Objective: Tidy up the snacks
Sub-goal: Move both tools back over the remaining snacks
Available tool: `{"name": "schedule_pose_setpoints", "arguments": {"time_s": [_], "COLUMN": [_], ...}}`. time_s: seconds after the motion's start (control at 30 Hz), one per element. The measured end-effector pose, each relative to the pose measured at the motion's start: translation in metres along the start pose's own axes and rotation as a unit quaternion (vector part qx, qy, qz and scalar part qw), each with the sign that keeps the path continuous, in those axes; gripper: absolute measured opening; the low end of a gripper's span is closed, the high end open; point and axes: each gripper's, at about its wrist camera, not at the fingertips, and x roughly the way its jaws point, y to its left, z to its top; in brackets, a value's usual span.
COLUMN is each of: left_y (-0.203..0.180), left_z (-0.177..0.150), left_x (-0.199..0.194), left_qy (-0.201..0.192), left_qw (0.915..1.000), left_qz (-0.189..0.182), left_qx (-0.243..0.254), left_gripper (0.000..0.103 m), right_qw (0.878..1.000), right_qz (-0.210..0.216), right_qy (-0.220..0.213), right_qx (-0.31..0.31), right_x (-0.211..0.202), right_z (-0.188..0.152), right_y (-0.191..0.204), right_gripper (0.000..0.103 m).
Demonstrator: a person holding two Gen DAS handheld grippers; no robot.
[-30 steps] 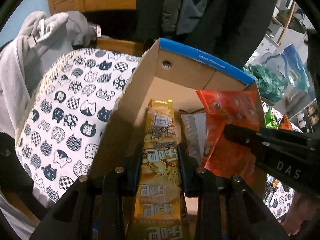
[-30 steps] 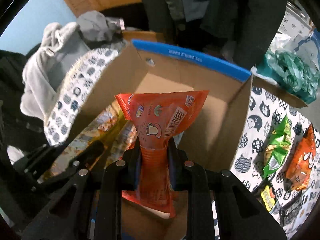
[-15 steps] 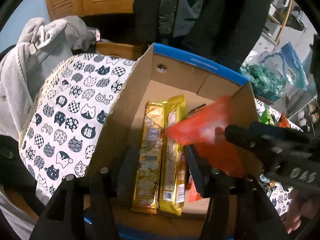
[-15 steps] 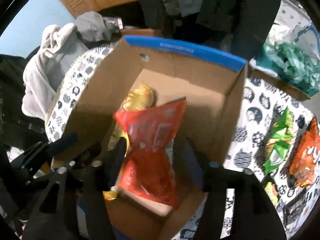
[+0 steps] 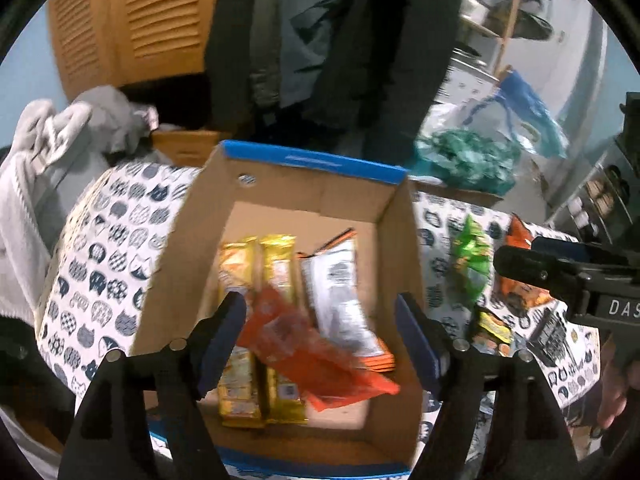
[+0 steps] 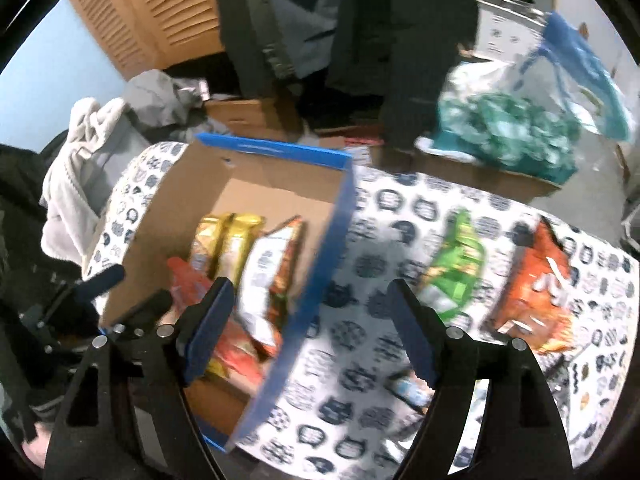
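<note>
A cardboard box with a blue rim (image 5: 308,162) (image 6: 276,152) stands on a cat-print cloth. Inside lie two yellow snack packs (image 5: 256,276) (image 6: 224,236), a white-backed pack (image 5: 336,292) (image 6: 264,268) and an orange-red bag (image 5: 304,348) (image 6: 192,284) slanted across them. My left gripper (image 5: 320,344) hovers above the box, its jaws opening with nothing held between them. My right gripper (image 6: 308,332) is over the box's right wall, its jaws opening and empty too. A green bag (image 6: 456,268) (image 5: 470,256) and an orange bag (image 6: 536,288) (image 5: 520,276) lie on the cloth to the right.
Small snack items (image 5: 494,328) lie near the cloth's right front. A grey garment (image 5: 44,168) is heaped at the left. Dark coats (image 5: 320,40) hang behind the box. A plastic bag of green stuff (image 6: 508,136) sits at the back right on a cardboard box.
Both grippers let go: the yellow pack and the orange-red bag dropped into the box. Both grippers opened, rose and pulled back; the right one shifted right toward the cloth.
</note>
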Motion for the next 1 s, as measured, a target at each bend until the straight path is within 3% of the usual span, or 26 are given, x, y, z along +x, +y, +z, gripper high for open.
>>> {"name": "schedule_pose_setpoints", "arguments": {"time_s": [0.5,1.0], "left_y": [-0.086,-0.155], "left_z": [-0.012,-0.023], "left_x": [0.012,0.039], "left_qy": [0.028,0.057], "left_qw": [0.9952,0.9859], "left_qz": [-0.045,-0.067], "left_qx": [0.083,0.143], "left_gripper": [0.078,0.081], "right_qw": [0.995,0.978], "right_qz": [-0.067,-0.109], "right_qy": [0.047,0.064], "right_qx": [0.058,0.163], "right_x": [-0.036,-0.041], "right_z": [-0.064,-0.119], "right_y": [-0.123,-0.226], "right_gripper": [0.079,0.079]}}
